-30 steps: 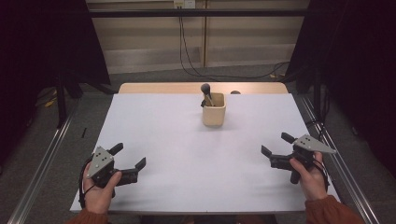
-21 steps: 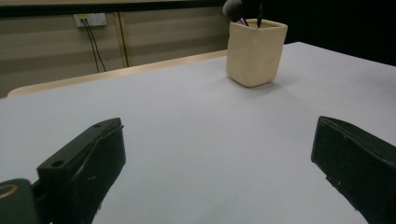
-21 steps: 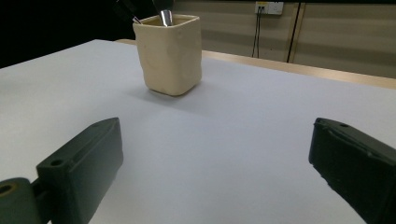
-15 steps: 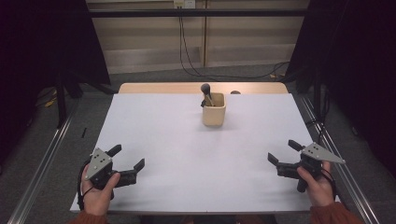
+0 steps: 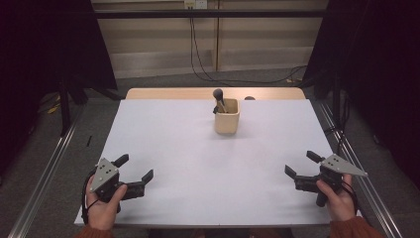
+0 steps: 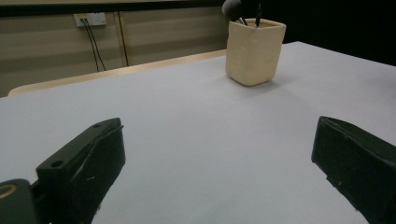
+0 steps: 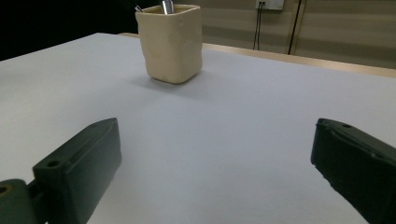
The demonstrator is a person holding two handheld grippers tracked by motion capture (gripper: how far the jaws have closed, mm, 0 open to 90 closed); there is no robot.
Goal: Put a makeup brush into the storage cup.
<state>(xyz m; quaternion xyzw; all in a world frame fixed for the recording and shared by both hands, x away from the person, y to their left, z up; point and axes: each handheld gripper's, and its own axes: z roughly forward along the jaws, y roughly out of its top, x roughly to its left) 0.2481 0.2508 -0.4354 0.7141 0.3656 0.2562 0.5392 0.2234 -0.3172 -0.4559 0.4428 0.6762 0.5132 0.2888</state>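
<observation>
Both grippers (image 5: 134,167) (image 5: 302,163) low, jaws apart.

Cream cup (image 7: 172,43) stands on white table (image 7: 243,121); hand-held gripper (image 7: 212,163) jaws spread.

brush (image 6: 232,8) head cut by top edge | cup (image 5: 227,116) hides handles | contents unclear

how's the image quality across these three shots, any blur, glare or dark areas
High view: evenly lit white table, no glare, black surroundings at both sides. Left gripper view: the near black jaws are soft, the cream square cup sharper, its shadow faint. Right gripper view: the same soft jaws, with the cup in focus and a dark upper-left corner.
</observation>
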